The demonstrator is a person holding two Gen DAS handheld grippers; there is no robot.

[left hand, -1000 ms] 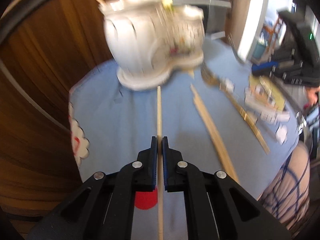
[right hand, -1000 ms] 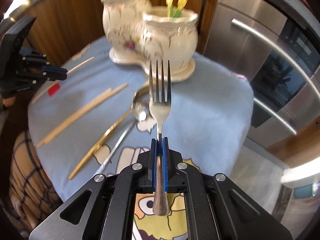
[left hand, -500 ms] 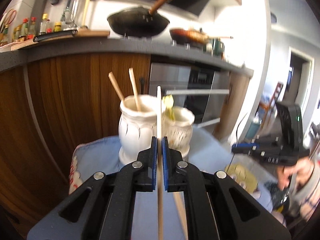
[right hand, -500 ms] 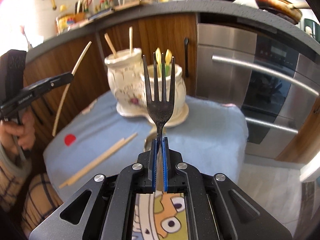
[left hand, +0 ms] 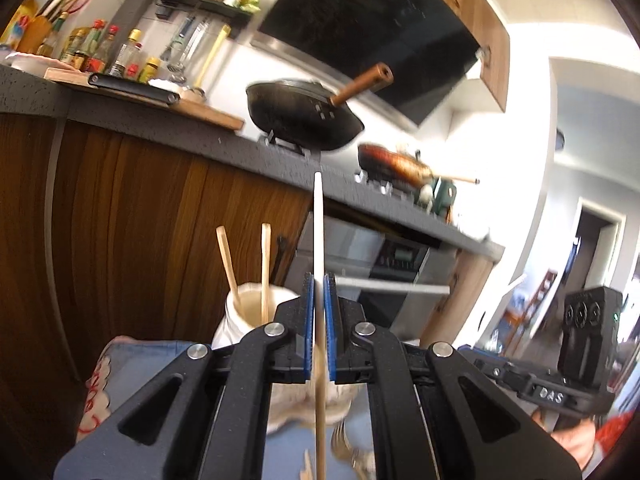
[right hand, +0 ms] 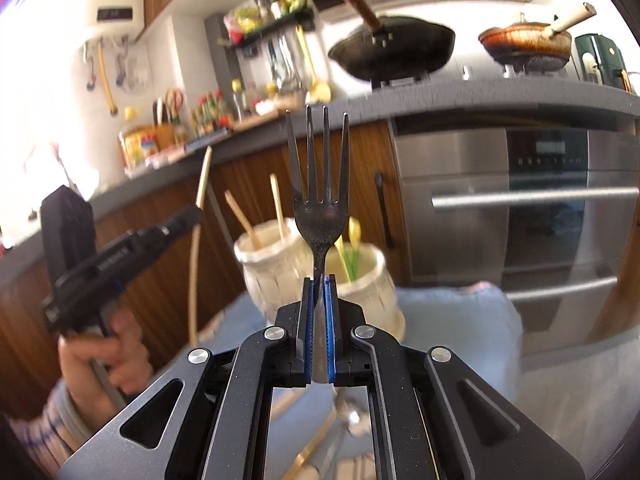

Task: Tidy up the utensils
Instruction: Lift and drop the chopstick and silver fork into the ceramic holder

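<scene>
While both grippers are raised above the holder:
Left gripper: clenched on chopstick; we tip it over the chopstick cup.
Right gripper: clenched on fork; we lower it handle-first.

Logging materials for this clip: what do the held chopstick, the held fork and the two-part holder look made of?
Chopstick: pale and matte, likely wood or bamboo. Fork: metal; dark against the light, with a few glints. Holder: cream and ribbed, probably glazed ceramic; blur leaves that open.
</scene>
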